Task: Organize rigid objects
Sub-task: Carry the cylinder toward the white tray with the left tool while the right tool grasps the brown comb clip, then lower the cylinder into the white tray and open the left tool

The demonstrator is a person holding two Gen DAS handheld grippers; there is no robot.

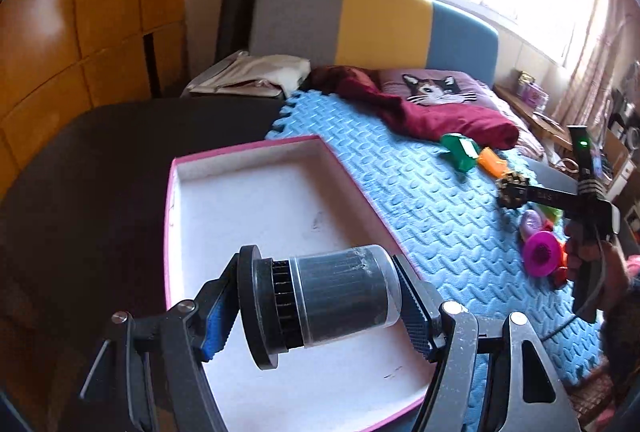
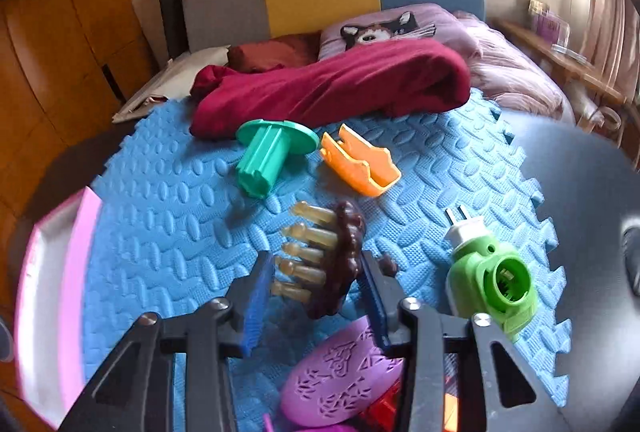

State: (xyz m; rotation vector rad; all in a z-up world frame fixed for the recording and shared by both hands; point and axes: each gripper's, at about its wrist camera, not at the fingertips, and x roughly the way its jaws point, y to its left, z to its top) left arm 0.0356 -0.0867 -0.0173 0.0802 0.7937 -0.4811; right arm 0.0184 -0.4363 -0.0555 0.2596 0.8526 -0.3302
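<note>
Now we hold the filter [image 1: 340, 300] clamped in the left gripper [image 1: 320, 308] above the tray [image 1: 256, 200] (next: lower and release), while the right gripper [image 2: 316, 296] brackets the brush [image 2: 340, 260] on the mat [image 2: 160, 232], contact unclear.

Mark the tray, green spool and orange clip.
tray [image 1: 256, 208], left wrist view, bare white floor.
green spool [image 2: 262, 156], right wrist view, ribbed stem.
orange clip [image 2: 360, 164], right wrist view, middle of its body.
</note>
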